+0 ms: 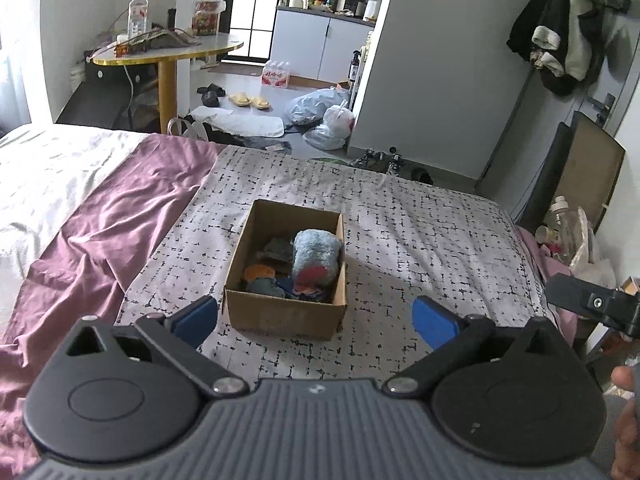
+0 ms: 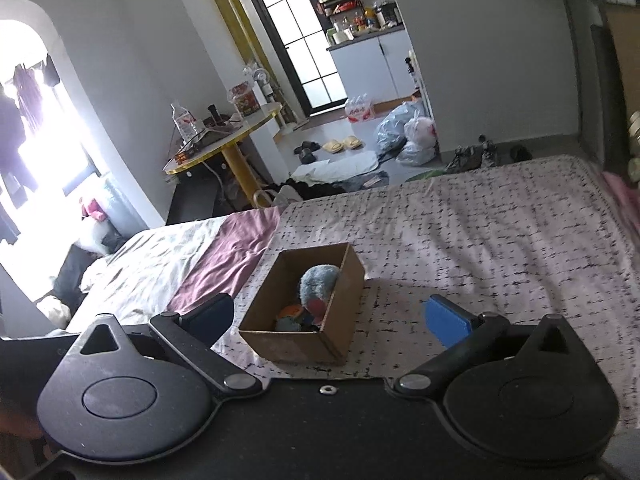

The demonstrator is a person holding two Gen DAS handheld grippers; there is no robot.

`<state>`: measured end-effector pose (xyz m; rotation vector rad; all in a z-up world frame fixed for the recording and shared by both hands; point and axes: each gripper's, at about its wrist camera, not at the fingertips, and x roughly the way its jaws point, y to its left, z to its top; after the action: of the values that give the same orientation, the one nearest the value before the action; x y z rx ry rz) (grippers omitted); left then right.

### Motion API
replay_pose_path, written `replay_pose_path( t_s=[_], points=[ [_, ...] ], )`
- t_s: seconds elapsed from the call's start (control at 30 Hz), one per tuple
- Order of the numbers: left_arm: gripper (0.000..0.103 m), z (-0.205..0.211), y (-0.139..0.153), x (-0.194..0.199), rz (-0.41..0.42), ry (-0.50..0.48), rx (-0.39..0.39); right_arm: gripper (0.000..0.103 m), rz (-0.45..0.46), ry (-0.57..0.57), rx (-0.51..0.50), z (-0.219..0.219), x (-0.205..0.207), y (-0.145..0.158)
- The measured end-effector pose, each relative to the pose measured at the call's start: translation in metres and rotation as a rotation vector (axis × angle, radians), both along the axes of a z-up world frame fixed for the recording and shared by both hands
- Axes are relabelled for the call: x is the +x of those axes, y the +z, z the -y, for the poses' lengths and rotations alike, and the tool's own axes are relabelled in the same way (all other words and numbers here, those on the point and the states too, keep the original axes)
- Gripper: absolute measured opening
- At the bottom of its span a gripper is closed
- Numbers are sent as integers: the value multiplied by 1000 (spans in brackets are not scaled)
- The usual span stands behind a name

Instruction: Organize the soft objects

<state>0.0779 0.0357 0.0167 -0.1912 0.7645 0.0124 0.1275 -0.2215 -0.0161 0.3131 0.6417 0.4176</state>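
Note:
An open cardboard box (image 1: 280, 314) stands on the patterned bed cover; it also shows in the right wrist view (image 2: 340, 320). Inside it a fluffy blue roll with a red patch (image 1: 316, 258) (image 2: 318, 284) stands among several small soft items, orange and blue (image 1: 262, 276) (image 2: 294, 316). My left gripper (image 1: 316, 316) is open and empty, its blue pads either side of the box's near wall, held above the bed. My right gripper (image 2: 330, 320) is open and empty, also just in front of the box. Part of the right gripper (image 1: 596, 304) shows at the left wrist view's right edge.
The bed carries a patterned grey cover (image 1: 420, 240), a mauve sheet (image 1: 120, 216) and a white quilt (image 1: 48, 176) to the left. Beyond the bed's foot are a round yellow table (image 1: 168, 50), plastic bags (image 1: 320, 116), slippers and shoes. Clutter sits at the bed's right edge (image 1: 568, 236).

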Motion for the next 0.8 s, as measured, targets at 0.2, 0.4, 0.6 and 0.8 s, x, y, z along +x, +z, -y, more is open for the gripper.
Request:
replay_pose_path(
  t_s=[0.2,0.4,0.6,0.8],
  points=[
    [103,7,8,-20,25,-20,10,103,8,3,-6,8,-21,5],
    [103,14,15,-38,51,-39,35,103,14,-5,-36,11,-35,7],
    [103,20,24,-54,77,-52,61,103,13,-9,-44,17,-50,9],
    [103,23,28,-68,91,-56,89,103,16,-5,-62,19,-64,14]
  ],
)
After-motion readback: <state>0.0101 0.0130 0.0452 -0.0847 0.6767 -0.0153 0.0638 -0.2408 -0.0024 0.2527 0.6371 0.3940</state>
